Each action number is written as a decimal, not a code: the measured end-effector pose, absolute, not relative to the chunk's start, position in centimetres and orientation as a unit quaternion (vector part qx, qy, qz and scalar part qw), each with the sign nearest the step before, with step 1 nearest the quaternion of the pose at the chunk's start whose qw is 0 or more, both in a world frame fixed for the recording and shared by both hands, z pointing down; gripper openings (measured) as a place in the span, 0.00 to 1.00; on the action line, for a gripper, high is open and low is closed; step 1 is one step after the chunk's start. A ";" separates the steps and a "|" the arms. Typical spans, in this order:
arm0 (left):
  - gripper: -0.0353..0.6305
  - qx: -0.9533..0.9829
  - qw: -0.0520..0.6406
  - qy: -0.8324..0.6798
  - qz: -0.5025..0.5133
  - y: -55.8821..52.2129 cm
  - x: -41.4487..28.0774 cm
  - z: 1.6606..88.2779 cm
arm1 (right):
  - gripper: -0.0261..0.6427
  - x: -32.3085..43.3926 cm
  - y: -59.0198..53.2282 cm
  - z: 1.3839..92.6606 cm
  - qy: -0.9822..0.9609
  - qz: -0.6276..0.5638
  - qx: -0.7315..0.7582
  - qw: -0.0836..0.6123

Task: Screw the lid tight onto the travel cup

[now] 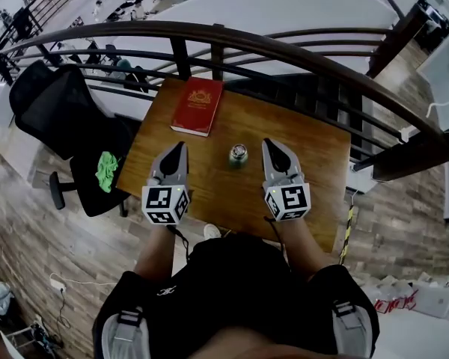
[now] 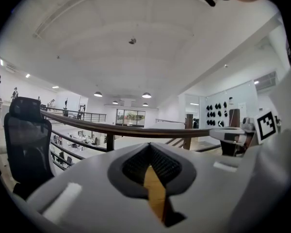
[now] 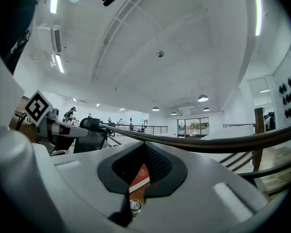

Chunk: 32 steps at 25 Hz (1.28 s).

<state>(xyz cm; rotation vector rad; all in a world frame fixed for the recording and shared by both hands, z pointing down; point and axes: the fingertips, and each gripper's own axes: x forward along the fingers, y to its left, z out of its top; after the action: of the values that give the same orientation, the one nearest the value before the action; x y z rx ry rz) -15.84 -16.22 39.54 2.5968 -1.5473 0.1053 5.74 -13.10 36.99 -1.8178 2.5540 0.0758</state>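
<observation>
The left tool (image 1: 181,149) has its jaws pressed together with nothing between them. The right tool (image 1: 269,145) is closed and empty too. Both are over the wooden counter (image 1: 314,148), tips pointing away from the person. The travel cup (image 1: 239,155) stands upright on the counter between the two tools, level with their tips and touching neither. Ahead of the left tool a red book (image 1: 197,105) lies flat near the far edge, with a dark railing (image 1: 284,51) beyond it.
</observation>
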 end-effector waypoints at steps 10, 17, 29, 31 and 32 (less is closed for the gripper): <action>0.13 0.878 0.042 -0.470 0.078 -17.9 -11.9 44.6 | 0.04 9.9 -16.7 41.1 0.871 -0.039 -0.489 0.009; 0.14 0.889 0.080 -0.444 0.075 -17.7 -10.8 48.3 | 0.14 9.5 -16.7 44.1 0.921 -0.044 -0.386 -0.018; 0.62 0.913 0.090 -0.373 0.136 -17.8 -8.1 56.3 | 0.41 5.3 -17.5 51.6 0.954 -0.079 -0.266 -0.113; 0.64 0.915 0.097 -0.364 0.146 -17.6 -7.7 57.9 | 0.42 4.7 -17.5 52.6 0.957 -0.088 -0.249 -0.123; 0.64 0.915 0.102 -0.359 0.151 -17.5 -7.5 58.7 | 0.42 4.4 -17.5 53.1 0.957 -0.091 -0.243 -0.127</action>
<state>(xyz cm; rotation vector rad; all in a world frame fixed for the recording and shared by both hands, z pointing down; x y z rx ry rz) -7.48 -17.46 58.72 2.7027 -1.0596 0.4472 4.42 -17.54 53.13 -0.8338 3.2783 -0.3122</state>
